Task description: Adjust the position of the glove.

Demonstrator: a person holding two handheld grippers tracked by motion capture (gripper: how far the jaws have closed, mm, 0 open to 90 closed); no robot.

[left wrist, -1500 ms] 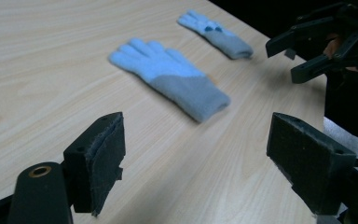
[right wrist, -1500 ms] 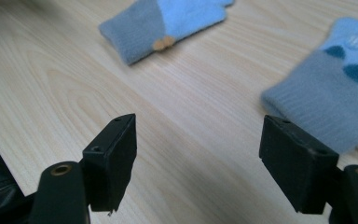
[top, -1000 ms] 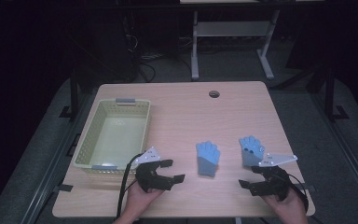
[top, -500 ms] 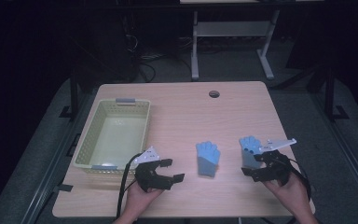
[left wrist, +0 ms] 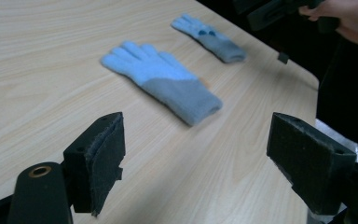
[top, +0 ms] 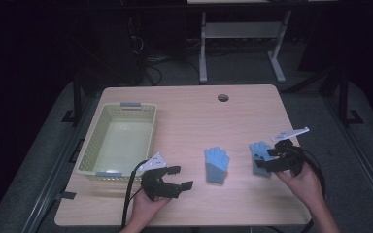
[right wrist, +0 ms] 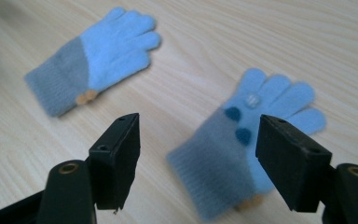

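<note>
- We hold our right gripper point(top: 273, 160) over the right-hand glove point(top: 260, 158), near the worktop's point(top: 189, 111) right edge; its jaws stand wide apart and have just been closing a little, with nothing pressed between the pads.
- In the right gripper view this glove point(right wrist: 256, 140) lies flat below the spread jaws, light blue at the fingers and grey at the cuff, with dark blue dots near its middle; the pads do not touch it.
- The second glove point(top: 217, 164) lies flat on the worktop between our two grippers, fingers pointing away from us, well apart from the first one.
- Our left gripper point(top: 177, 177) rests low at the front of the worktop, just beside the near corner of the pale green basket point(top: 92, 145), jaws open and gripping nothing.
- In the left gripper view the nearer glove point(left wrist: 161, 79) lies ahead of the open jaws, with the other glove point(left wrist: 209, 37) beyond it, near the worktop's edge.
- The basket stands on the left part of the worktop.
</note>
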